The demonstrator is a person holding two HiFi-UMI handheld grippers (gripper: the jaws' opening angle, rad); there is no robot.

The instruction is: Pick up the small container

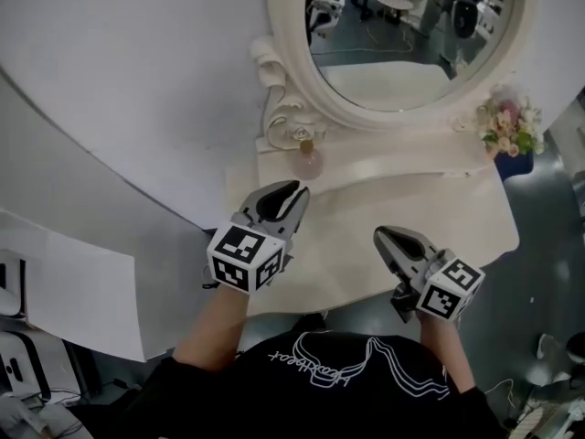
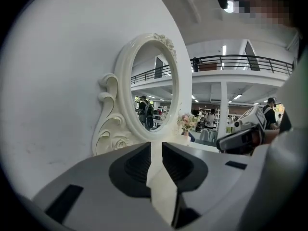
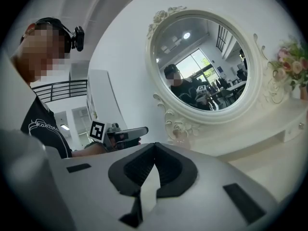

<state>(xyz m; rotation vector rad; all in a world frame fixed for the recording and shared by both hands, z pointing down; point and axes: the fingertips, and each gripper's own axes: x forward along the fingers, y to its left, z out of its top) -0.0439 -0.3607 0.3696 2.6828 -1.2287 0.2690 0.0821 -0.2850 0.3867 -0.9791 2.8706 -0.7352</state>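
Note:
The small container (image 1: 307, 159), a pinkish round bottle with a gold cap, stands on the white vanity table (image 1: 366, 199) at the foot of the mirror's frame. My left gripper (image 1: 289, 192) hovers just in front of it, pointing at it. Its jaws (image 2: 156, 146) stand a narrow gap apart with nothing between them, and they hide the bottle in the left gripper view. My right gripper (image 1: 386, 237) hangs over the table's front edge, well right of the bottle. Its fingertips meet (image 3: 154, 145) and hold nothing. The right gripper view faintly shows the container (image 3: 179, 134) under the frame's scrollwork.
An oval mirror (image 1: 402, 35) in a carved white frame rises at the back of the table. A small bunch of flowers (image 1: 510, 124) stands at the table's far right corner. A white wall (image 1: 137, 80) lies to the left, and grey floor (image 1: 548, 245) to the right.

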